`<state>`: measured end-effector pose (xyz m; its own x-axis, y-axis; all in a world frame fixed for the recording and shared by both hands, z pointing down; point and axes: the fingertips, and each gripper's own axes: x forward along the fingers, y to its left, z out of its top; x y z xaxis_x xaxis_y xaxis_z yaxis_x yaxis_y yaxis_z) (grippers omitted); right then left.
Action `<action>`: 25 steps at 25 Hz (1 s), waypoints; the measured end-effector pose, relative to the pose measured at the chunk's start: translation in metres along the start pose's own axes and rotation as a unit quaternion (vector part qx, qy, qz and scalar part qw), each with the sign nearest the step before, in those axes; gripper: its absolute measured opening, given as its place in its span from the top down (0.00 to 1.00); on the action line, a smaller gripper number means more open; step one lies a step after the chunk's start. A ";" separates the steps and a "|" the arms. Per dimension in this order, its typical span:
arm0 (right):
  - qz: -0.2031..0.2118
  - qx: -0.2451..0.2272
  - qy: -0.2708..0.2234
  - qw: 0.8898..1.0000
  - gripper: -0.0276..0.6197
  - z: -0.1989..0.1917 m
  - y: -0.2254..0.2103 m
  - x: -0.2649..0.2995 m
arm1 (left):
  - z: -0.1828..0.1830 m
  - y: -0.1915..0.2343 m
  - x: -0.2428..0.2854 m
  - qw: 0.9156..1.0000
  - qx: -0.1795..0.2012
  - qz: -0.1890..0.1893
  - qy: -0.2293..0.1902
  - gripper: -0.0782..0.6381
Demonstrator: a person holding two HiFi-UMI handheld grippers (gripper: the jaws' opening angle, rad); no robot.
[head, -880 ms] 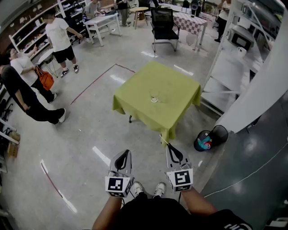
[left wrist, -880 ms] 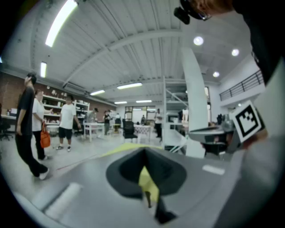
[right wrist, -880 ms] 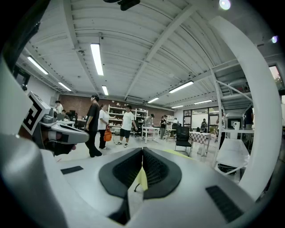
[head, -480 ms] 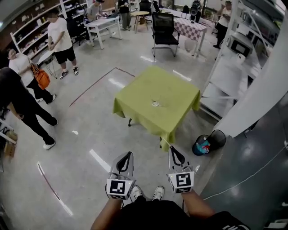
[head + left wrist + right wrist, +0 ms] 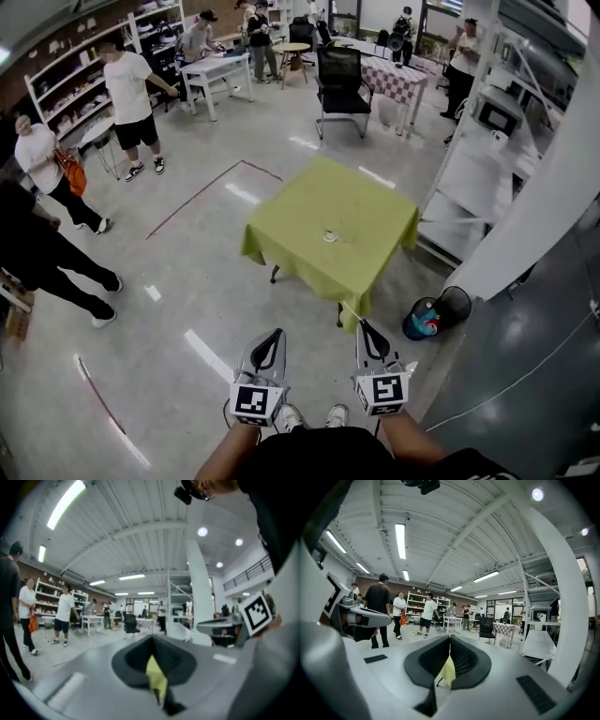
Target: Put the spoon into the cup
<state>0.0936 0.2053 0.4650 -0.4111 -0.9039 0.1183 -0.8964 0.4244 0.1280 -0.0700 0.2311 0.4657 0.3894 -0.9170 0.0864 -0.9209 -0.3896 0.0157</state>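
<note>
A small clear glass cup (image 5: pixel 330 234) stands near the middle of a table with a yellow-green cloth (image 5: pixel 361 211), a few steps ahead of me. The spoon is too small to make out beside it. My left gripper (image 5: pixel 273 334) and right gripper (image 5: pixel 362 326) are held low in front of my body, side by side, well short of the table. Both are shut and hold nothing. In the left gripper view the gripper (image 5: pixel 151 639) shows closed jaws with a sliver of the cloth (image 5: pixel 157 679) between them. The right gripper view shows that gripper (image 5: pixel 450 639) the same way.
A black office chair (image 5: pixel 340 70) stands beyond the table. White shelving (image 5: pixel 469 178) flanks its right side, with two bins (image 5: pixel 441 300) on the floor by the near right corner. Several people (image 5: pixel 131 89) stand or walk at the left, and others sit at tables at the back.
The view has tilted up a little, so the table and both grippers sit lower in frame. The person in black at the left has walked on. Both grippers stay shut.
</note>
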 end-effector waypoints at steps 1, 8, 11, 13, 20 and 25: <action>0.000 -0.001 -0.002 1.000 0.94 0.003 0.002 0.002 | 0.001 0.002 0.001 1.000 0.000 -0.002 -0.002 0.88; -0.010 0.010 -0.002 1.000 0.94 0.013 0.022 0.010 | 0.007 0.021 -0.002 1.000 -0.001 -0.017 -0.011 0.88; -0.014 0.012 0.002 1.000 0.94 0.011 0.019 0.016 | 0.006 0.025 0.005 1.000 0.002 -0.021 -0.015 0.88; -0.017 0.009 0.002 1.000 0.94 0.012 0.020 0.021 | 0.002 0.032 0.006 1.000 0.003 -0.020 -0.016 0.88; -0.017 0.003 0.002 1.000 0.94 0.010 -0.007 0.060 | 0.003 0.045 0.040 1.000 0.006 -0.010 -0.016 0.88; -0.004 0.000 0.002 1.000 0.94 0.012 -0.025 0.089 | 0.009 0.053 0.075 1.000 0.005 -0.007 -0.010 0.88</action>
<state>0.0775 0.1130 0.4602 -0.4041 -0.9067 0.1207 -0.8994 0.4179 0.1284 -0.0896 0.1409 0.4646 0.4031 -0.9128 0.0657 -0.9149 -0.4035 0.0068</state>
